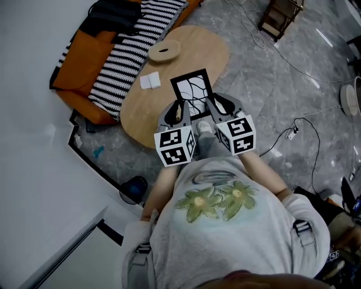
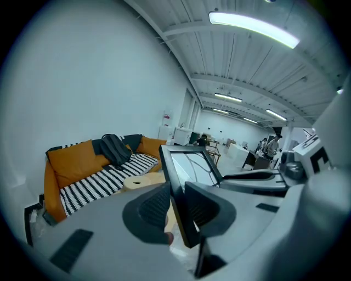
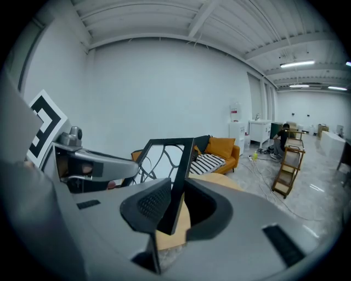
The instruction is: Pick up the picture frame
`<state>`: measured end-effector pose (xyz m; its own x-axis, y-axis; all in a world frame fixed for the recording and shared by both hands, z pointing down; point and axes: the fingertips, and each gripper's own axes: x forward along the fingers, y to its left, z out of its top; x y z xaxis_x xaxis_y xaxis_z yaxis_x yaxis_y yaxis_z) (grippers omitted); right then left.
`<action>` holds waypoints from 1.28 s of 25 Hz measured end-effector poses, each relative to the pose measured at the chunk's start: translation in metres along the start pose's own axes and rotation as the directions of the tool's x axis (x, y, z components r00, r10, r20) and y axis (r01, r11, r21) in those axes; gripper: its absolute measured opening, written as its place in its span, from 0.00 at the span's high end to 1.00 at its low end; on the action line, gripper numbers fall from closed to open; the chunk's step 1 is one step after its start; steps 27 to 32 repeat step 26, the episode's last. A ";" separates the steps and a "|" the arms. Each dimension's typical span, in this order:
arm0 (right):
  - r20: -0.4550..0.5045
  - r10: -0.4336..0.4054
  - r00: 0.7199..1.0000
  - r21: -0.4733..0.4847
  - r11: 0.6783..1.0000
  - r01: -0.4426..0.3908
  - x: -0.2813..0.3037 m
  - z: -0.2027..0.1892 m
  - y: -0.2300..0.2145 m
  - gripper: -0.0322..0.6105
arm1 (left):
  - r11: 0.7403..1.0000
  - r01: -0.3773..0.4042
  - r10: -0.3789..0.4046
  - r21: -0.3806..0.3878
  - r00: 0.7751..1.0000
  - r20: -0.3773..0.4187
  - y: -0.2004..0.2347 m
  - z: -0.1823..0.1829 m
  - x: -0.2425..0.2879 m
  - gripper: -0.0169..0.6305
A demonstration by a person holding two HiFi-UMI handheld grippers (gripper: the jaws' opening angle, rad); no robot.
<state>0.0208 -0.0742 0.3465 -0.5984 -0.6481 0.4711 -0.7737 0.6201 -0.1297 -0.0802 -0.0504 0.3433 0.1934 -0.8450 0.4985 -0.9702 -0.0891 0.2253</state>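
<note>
The picture frame (image 1: 192, 90) is black with a white pane crossed by dark branching lines. In the head view it tilts over the near end of the oval wooden table (image 1: 208, 48). My left gripper (image 1: 181, 110) is shut on its left side and my right gripper (image 1: 213, 107) on its right side. In the left gripper view the frame's black edge (image 2: 176, 181) stands clamped between the ribbed pads of the left gripper (image 2: 176, 206). In the right gripper view the frame's right edge (image 3: 181, 175) is pinched by the right gripper (image 3: 174, 207).
A round wooden disc (image 1: 163, 52) and a small white paper (image 1: 150, 81) lie on the table. An orange sofa (image 1: 84, 53) with a striped blanket (image 1: 130, 51) stands at the far left. Cables (image 1: 299, 127) trail over the grey floor, with a wooden rack (image 1: 280, 16) beyond.
</note>
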 end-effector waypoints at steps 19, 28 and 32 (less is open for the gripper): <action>0.028 -0.001 1.000 0.006 1.000 0.001 -0.036 -0.011 0.030 0.82 | 0.999 -0.004 0.002 0.039 0.999 0.036 -0.007 -0.014 -0.047 0.83; 0.029 -0.005 1.000 0.016 1.000 0.005 -0.040 -0.012 0.034 0.82 | 0.999 0.003 -0.005 0.042 0.999 0.032 -0.009 -0.016 -0.051 0.83; 0.029 -0.005 1.000 0.016 1.000 0.005 -0.040 -0.012 0.034 0.82 | 0.999 0.003 -0.005 0.042 0.999 0.032 -0.009 -0.016 -0.051 0.83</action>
